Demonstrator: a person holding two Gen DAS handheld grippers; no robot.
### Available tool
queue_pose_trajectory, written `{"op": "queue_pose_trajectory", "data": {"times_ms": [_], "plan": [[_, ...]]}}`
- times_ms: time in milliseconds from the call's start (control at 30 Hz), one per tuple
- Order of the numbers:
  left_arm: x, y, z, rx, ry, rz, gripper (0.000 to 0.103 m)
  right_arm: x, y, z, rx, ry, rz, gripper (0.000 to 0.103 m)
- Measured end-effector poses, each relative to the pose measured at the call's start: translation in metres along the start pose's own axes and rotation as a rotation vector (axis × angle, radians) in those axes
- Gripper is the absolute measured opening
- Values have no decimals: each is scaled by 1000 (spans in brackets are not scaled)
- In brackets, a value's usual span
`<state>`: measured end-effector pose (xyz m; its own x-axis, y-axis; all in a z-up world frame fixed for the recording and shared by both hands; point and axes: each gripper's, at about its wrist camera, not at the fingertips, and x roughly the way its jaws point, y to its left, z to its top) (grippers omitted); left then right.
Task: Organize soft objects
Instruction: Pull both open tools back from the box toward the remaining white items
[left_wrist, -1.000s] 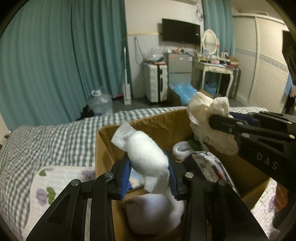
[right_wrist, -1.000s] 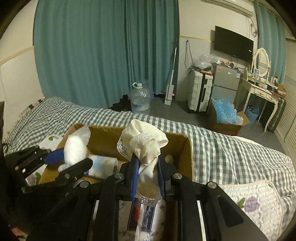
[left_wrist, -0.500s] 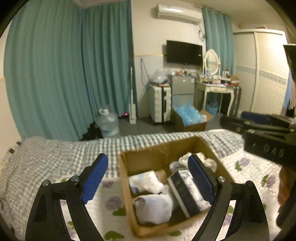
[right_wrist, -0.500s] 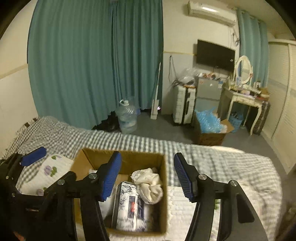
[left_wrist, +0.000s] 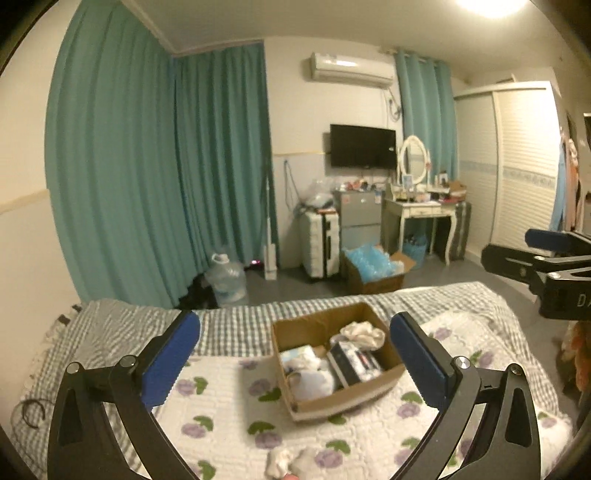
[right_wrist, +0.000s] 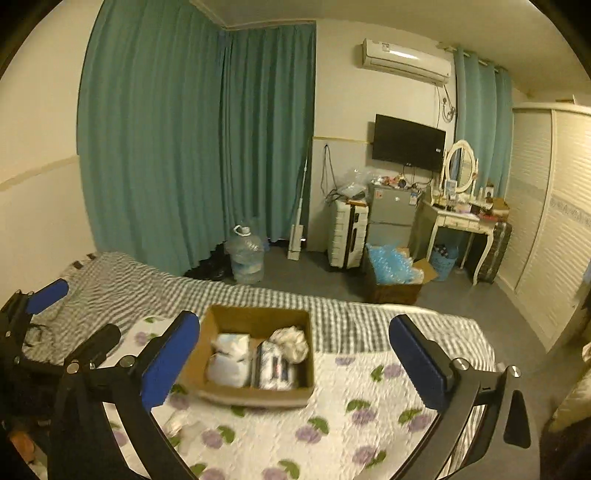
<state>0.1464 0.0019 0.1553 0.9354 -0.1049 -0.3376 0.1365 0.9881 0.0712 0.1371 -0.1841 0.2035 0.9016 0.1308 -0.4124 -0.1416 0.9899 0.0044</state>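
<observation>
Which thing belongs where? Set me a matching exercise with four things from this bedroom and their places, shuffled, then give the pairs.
Things:
1. cardboard box
2. television
3. water jug
4. cream cloth

Places:
a. on the floor by the curtain
b. inside the cardboard box
c. on the flowered quilt
d. on the wall

Pairs: 1-c, 2-d, 3-a, 4-b
</observation>
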Motion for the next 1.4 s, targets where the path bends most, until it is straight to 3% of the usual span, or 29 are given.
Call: {"op": "queue_pose_trajectory", "data": {"times_ms": [133, 300, 533, 833, 1167, 1400], "plan": [[-13, 4, -21, 35, 15, 40, 103, -20, 3, -21, 14, 12, 20, 103], [-3, 12, -68, 49, 60, 95, 103, -18, 11, -64, -6, 26, 16, 103], [38, 11, -144, 28, 165, 98, 103, 42, 27, -140, -25, 116, 58, 103], [98, 24, -208, -15, 299, 144, 103, 134, 51, -208, -21, 244, 66, 103], [126, 35, -255, -53, 440, 163, 103, 170, 64, -241, -52, 320, 83, 103], [134, 29, -268, -39, 495, 98, 101, 177, 73, -258, -56, 363, 78, 103]]}}
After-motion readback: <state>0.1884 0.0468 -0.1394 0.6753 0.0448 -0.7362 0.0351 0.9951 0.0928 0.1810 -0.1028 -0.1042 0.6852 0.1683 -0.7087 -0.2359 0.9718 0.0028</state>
